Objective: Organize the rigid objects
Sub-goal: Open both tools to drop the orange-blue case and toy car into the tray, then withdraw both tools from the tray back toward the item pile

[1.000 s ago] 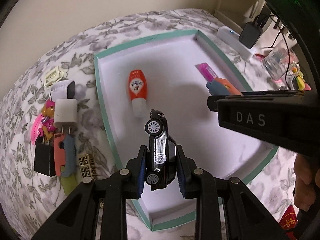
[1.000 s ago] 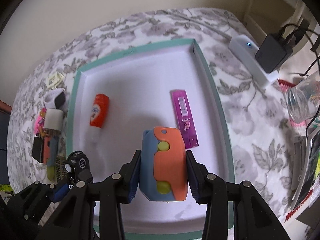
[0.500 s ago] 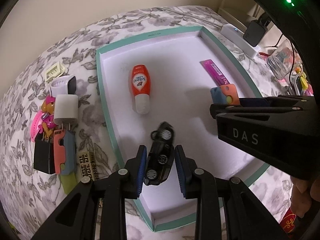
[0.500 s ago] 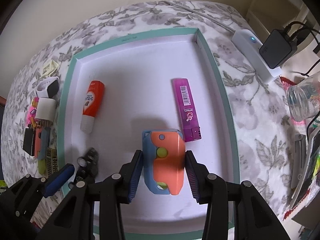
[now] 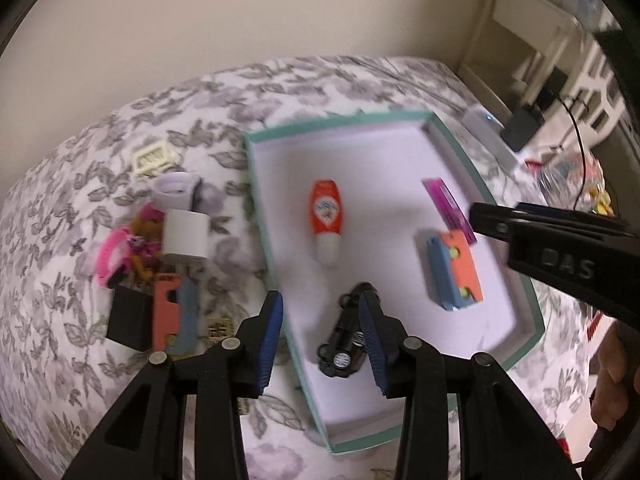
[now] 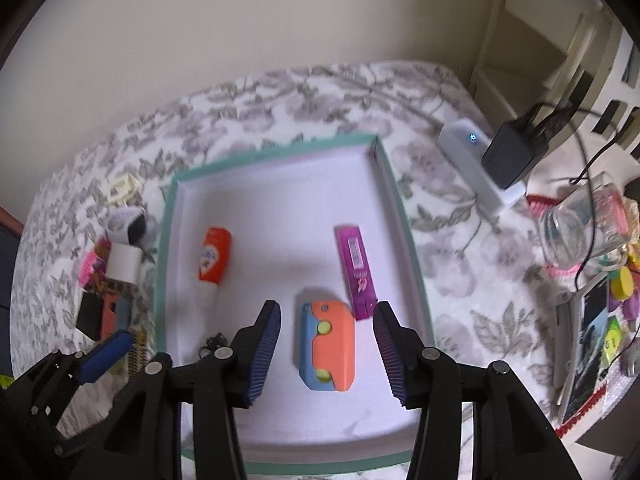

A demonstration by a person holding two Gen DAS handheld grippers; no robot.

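Both pairs of fingers spread over the tray (image 6: 404,216).
Toy car (image 5: 347,338) beside left gripper (image 5: 322,338); orange-blue block (image 6: 329,345) between right gripper (image 6: 326,354) fingers, untouched.

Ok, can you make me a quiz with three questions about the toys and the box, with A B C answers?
1. Where is the toy car?
A. inside the tray
B. on the flowery cloth
C. in the jar

2. What colour is the lighter?
A. green
B. purple
C. white

3. How is the right gripper?
A. shut on the lighter
B. shut on the bottle
C. open

Answers:
1. A, the car lies on the tray's white floor, near its front left corner.
2. B, it is a purple stick beside the orange-and-blue toy.
3. C, its fingers stand apart on either side of the orange-and-blue toy without touching it.
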